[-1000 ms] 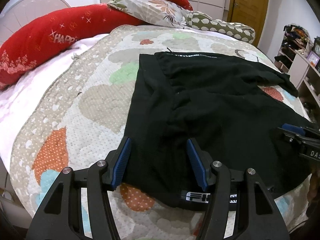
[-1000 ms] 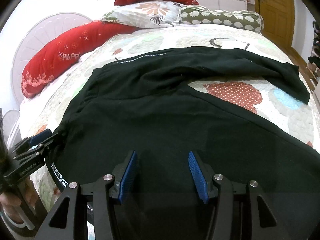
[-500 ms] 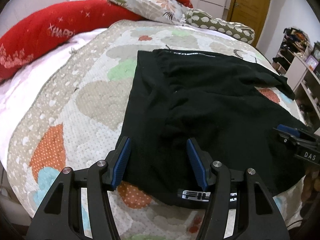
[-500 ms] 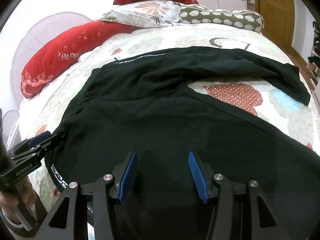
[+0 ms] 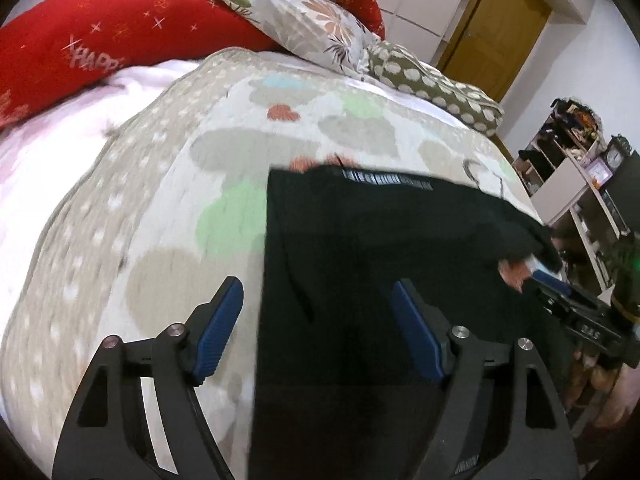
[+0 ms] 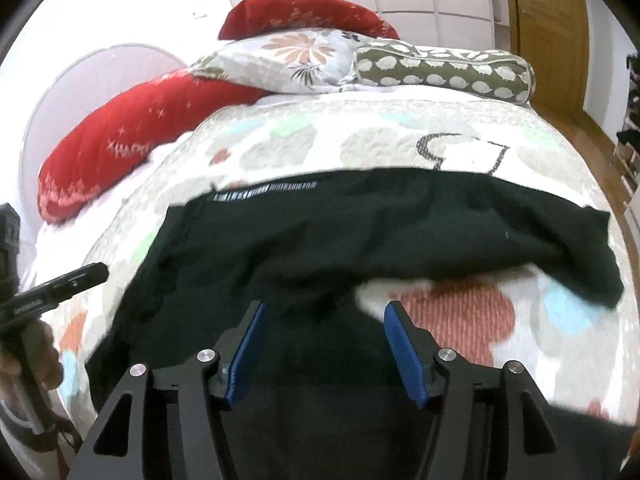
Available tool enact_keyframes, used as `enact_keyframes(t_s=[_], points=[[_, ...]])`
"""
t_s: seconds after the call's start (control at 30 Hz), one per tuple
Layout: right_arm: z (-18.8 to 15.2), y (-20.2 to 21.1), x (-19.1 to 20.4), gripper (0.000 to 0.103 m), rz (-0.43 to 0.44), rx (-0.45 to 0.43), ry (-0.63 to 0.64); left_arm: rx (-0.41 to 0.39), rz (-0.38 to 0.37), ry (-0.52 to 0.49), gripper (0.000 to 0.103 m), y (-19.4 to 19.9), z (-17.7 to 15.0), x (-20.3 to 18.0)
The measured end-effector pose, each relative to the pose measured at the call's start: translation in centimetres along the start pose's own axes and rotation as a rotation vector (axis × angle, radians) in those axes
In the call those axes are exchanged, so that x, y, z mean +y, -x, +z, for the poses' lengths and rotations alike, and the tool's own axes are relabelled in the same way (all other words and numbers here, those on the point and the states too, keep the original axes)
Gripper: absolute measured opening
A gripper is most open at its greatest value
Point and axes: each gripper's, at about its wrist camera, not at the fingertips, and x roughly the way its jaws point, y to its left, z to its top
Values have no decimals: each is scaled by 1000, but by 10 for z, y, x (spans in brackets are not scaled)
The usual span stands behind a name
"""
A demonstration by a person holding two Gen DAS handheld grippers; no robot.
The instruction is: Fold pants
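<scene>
black pants on the quilt, both grippers wide

black pants [image 5: 384, 264] spread across the patterned quilt [image 5: 160, 208], filling centre and lower right of the left wrist view, white-lettered waistband [image 6: 264, 192] toward the upper middle of the right wrist view. left gripper [image 5: 318, 332] at bottom centre, jaws just opened further, spread wide, straddling the pants' left edge, pads not pressing cloth. right gripper [image 6: 324, 348] at bottom centre, jaws just widened too, apart above the dark fabric, gripping nothing. red pillow [image 5: 100, 40] at upper left, floral pillow [image 6: 288, 64] at top centre.
</scene>
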Motion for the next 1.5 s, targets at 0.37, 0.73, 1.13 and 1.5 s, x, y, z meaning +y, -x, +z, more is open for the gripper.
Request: enact_keyframes(t_s=[0.37, 0.73, 1.13, 1.5], points=[[89, -69, -21, 65, -15, -36, 78, 76, 20, -34, 78, -88, 68, 29], [122, -159, -20, 68, 75, 184, 458, 145, -73, -253, 78, -130, 84, 19], [99, -93, 9, 7, 78, 86, 514, 80, -140, -360, 8, -102, 81, -10], [-26, 83, 43, 7, 193, -106, 440, -92, -297, -342, 6, 53, -2, -22]])
